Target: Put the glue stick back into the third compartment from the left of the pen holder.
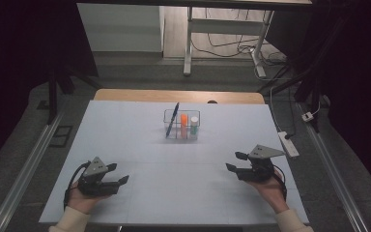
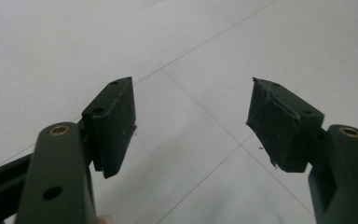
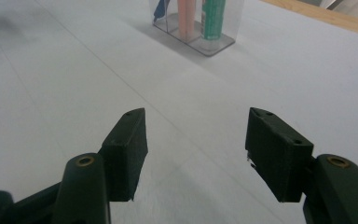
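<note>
Both hands low at the near edge — left gripper [image 1: 117,173] spread, nothing between its jaws; right gripper [image 1: 235,161] likewise released, clear organizer [image 1: 181,124] with blue pen [image 1: 173,119] well ahead, between them.

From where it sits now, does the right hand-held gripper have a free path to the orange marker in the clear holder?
Probably yes. The right hand-held gripper is open and holds nothing, and bare table lies between it and the clear holder. The orange marker stands upright in the middle, with the blue pen and green-labelled tube close beside it.
</note>
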A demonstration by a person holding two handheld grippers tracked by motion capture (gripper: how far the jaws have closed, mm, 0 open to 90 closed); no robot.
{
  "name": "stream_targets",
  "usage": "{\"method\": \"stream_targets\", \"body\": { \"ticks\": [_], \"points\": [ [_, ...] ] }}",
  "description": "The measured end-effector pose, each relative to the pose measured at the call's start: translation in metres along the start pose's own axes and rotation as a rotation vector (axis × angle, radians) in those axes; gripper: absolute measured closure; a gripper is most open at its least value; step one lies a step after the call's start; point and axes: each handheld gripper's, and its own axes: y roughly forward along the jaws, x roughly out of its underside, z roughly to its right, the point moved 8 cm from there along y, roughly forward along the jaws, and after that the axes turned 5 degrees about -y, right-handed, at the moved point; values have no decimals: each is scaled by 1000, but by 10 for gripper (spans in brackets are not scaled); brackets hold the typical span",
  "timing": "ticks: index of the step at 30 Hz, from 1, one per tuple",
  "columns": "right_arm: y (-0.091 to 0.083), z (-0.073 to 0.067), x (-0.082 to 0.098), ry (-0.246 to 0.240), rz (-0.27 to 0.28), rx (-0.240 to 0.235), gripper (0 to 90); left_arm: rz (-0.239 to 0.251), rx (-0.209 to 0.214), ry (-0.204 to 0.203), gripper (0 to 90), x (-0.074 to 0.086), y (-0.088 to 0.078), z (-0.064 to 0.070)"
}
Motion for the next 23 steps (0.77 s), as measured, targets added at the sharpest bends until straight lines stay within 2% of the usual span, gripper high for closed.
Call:
{"method": "stream_targets", "body": {
  "ticks": [9, 16, 23],
  "points": [
    [-13, 7, 21, 8, -12, 16, 370, 2, 0, 0, 321, 0, 0, 0],
    [-14, 7, 23, 4, -4, 14, 367, 5, -2, 0, 320, 0, -1, -1],
    [-13, 6, 26, -6, -21, 15, 365, 6, -3, 0, 319, -1, -1, -2]
  ]
}}
